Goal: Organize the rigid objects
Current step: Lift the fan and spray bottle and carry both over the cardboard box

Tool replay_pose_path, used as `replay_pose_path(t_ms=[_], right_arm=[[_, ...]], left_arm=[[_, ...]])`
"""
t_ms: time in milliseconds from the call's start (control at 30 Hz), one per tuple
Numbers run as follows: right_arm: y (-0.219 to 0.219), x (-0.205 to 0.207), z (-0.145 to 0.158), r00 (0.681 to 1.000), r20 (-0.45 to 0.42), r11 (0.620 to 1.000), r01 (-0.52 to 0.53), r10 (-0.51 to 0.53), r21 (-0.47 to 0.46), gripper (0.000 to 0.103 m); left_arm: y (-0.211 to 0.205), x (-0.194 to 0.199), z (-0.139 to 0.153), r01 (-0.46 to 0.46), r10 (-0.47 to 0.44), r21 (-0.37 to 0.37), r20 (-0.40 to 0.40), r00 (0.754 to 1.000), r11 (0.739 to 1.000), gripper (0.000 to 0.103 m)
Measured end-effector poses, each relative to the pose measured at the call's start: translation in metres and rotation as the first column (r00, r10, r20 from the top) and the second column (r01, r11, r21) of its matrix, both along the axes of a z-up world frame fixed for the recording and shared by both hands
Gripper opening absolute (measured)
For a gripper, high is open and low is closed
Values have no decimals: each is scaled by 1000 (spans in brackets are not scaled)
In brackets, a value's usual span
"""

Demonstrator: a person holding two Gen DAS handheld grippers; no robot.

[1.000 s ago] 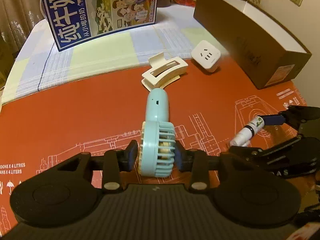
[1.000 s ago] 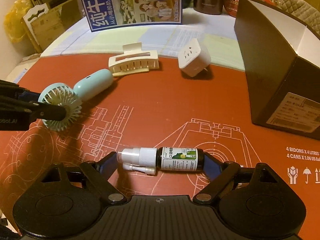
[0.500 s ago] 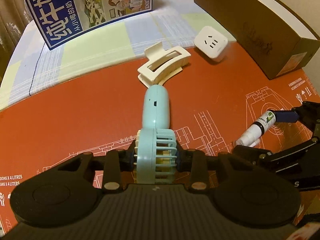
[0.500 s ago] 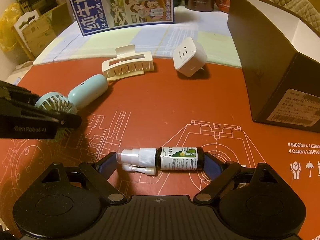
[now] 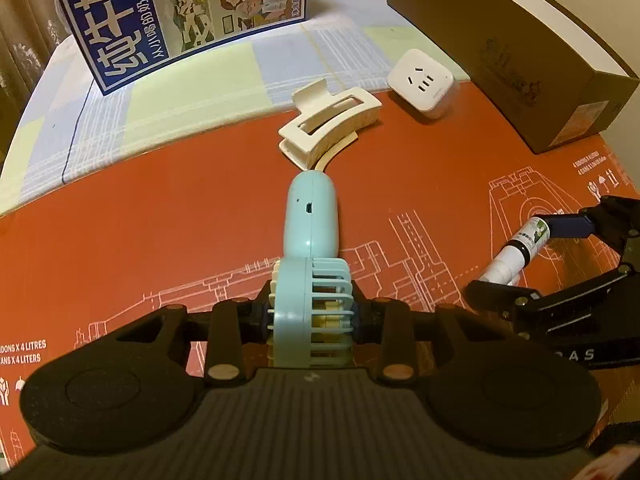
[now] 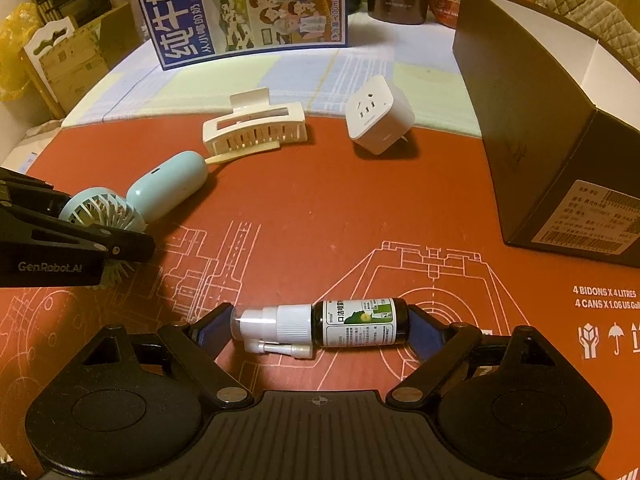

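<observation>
Surface [image 6: 360, 216]: a red printed sheet is covering the near part and is carrying every loose item, so nothing is yet sitting in a container.
Brown box [image 6: 532, 120]: it is standing open-topped at the right edge, well apart from the small things – probably waiting as the place to collect them.
Milk carton [image 6: 240, 4]: it is standing upright at the far side on the checked cloth, out of the working area.
Left claw [image 5: 312, 316]: it is clamping the round head of the handheld fan [image 5: 312, 232], a finger pressing on each flat face of the grille; gripping the head is leaving the handle pointing forward, its tip just beside the hair clip.
Right claw [image 6: 320, 326]: it is clamping the spray bottle [image 6: 328, 326] end to end, one finger on the cap and one on the base, because the bottle is lying crosswise (its thin nozzle arm is folded along its near side).
Hair clip [image 6: 256, 128]: it is lying untouched near the sheet's far edge.
Plug adapter [image 6: 378, 120]: it is sitting tilted beside the clip, between it and the box – untouched too.
Progress: judging by the layout, sorting is only beginning, with two items gripped and both appearing low at the sheet.
</observation>
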State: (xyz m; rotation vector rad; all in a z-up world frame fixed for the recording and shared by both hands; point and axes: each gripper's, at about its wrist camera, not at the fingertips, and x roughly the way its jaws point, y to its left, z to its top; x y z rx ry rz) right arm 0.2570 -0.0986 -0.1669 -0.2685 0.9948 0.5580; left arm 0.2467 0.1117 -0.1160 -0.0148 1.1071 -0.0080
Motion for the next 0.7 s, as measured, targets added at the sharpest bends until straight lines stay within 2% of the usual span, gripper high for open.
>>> replay_pose_path(t_ms=[400, 700], right_arm=[[-8, -15, 19, 1000, 23, 999, -7, 6, 43, 86], [-36, -22, 58, 997, 77, 994, 21, -30, 110, 86]], left_arm=[[10, -30, 23, -12, 14, -35, 60, 998, 999, 30], [-1, -44, 63, 14, -9, -35, 146, 989, 999, 30]])
